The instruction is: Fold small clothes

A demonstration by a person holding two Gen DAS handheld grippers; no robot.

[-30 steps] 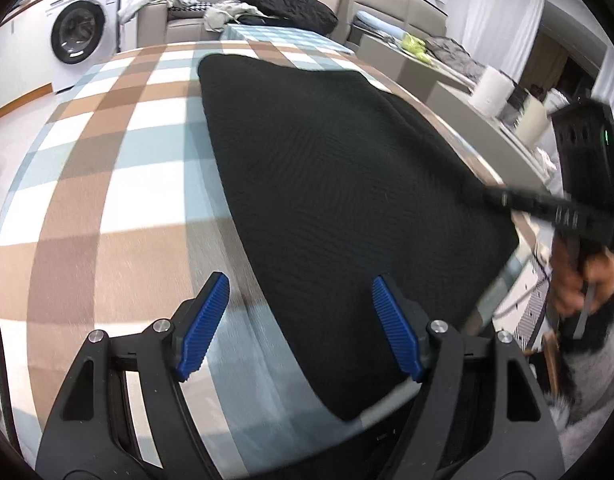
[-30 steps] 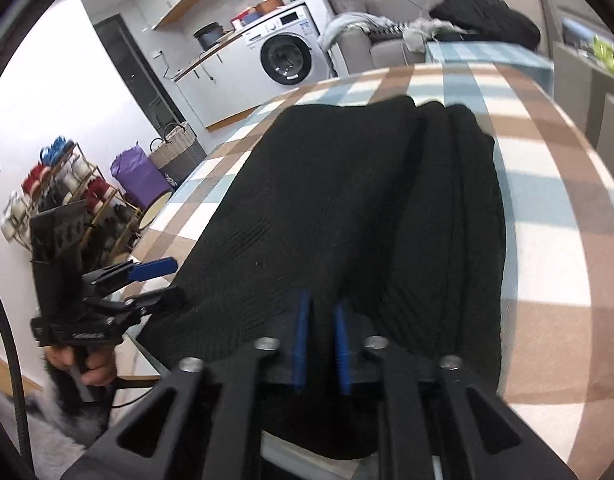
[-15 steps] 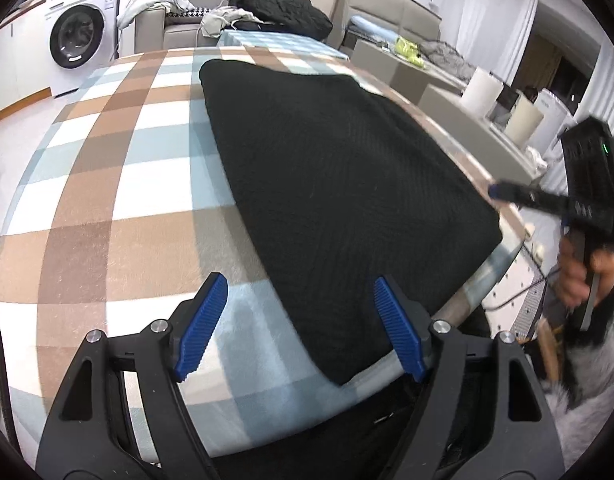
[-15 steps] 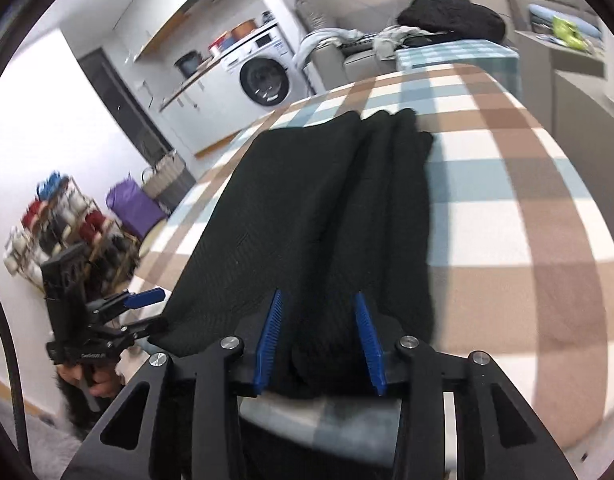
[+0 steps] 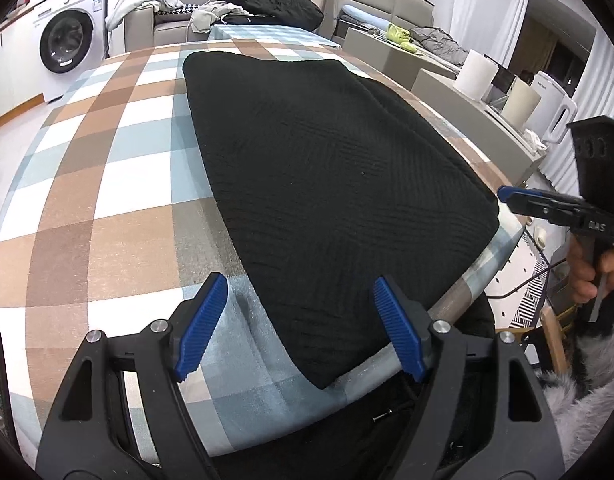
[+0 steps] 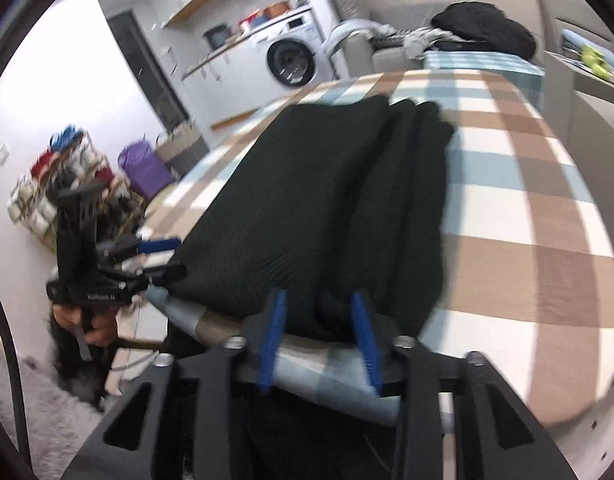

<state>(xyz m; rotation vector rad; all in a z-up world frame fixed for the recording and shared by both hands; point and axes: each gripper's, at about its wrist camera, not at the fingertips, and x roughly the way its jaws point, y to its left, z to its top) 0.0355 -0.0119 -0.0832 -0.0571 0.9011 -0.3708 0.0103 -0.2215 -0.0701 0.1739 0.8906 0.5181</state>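
A black knit garment lies folded lengthwise on the checked tablecloth, its long folds stacked along the right side. My left gripper stands open above the table's near edge, with the garment's near left corner below and between its fingers, untouched. My right gripper is at the garment's near right edge, jaws opening. A bunched fold of cloth lies between the blue pads, which do not press on it. Each gripper shows in the other's view: the right, the left.
A washing machine and a sofa with a dark clothes pile stand beyond the table. White rolls sit on a counter to the right. A purple basket and a shelf rack are on the left.
My right gripper has opened and let go of the garment's near edge, drawing back toward the table's edge. The left gripper has stayed put, open.
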